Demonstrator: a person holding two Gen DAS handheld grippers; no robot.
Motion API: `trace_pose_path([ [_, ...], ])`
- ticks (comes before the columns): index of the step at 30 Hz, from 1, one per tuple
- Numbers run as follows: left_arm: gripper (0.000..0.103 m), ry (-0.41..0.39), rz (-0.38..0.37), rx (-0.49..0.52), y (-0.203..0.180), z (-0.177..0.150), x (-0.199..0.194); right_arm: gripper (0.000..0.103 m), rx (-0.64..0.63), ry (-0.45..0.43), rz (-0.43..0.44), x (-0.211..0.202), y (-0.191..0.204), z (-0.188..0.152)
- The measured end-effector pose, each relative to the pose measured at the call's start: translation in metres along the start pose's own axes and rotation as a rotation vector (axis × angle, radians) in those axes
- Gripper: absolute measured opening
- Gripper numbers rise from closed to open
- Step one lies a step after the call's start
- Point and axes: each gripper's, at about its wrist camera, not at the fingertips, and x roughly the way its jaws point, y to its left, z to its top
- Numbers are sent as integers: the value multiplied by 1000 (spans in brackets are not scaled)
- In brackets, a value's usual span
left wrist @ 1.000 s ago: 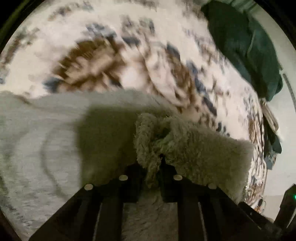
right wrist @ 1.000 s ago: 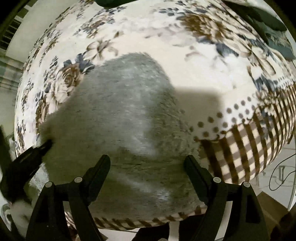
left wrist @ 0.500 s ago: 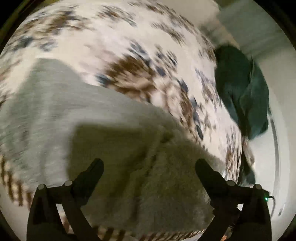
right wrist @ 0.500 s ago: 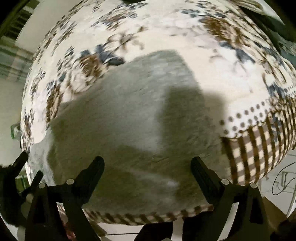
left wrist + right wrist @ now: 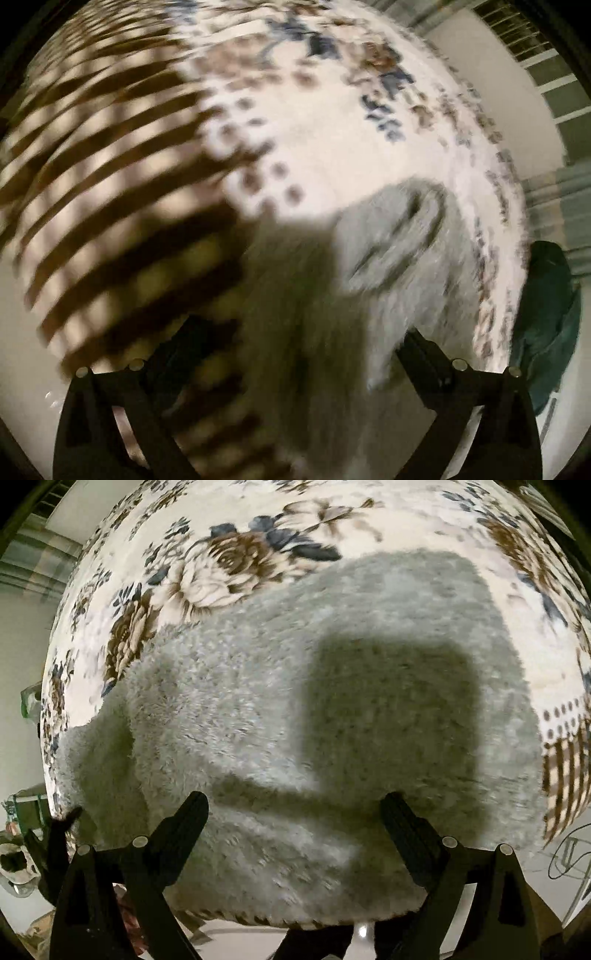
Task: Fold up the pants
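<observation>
The fluffy grey pants (image 5: 258, 686) lie folded on a floral bed cover (image 5: 229, 565), reaching its near edge. My right gripper (image 5: 294, 799) hangs over them, pointing down, open, with nothing gripped. The left wrist view is blurred. There my left gripper (image 5: 299, 332) stands wide with its jaws closing a little. Below it lies an end of the pants (image 5: 399, 266), and its pads do not press on the fabric. Dark shadows of the tools fall across the pants.
The cover has a brown checked border (image 5: 110, 166) running along the bed's edge (image 5: 561, 775). A dark green garment (image 5: 546, 314) lies at the right beside the bed. A cable (image 5: 569, 853) lies on the pale floor at lower right.
My left gripper let go of the pants' fuzzy edge, opened wide, then swung and rolled toward the checked border. My right gripper opened wider and shifted across the pants.
</observation>
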Motion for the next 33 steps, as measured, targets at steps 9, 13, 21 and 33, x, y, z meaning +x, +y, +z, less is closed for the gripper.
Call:
trace_pose_path([
  [9,22,-248,-74,275,-71,-23,-65,96,-21,15,37,5,-8,-6],
  [13,22,-323,-148,357,-121,-57,-121,96,-7,24,112,-10,-30,-10],
  [21,22,-276,-272,631,-262,-199,-160,96,49,6,188,-59,-117,-19],
  [33,24,34,-186,914,-351,-407,-33,96,169,-44,104,-94,-295,-23],
])
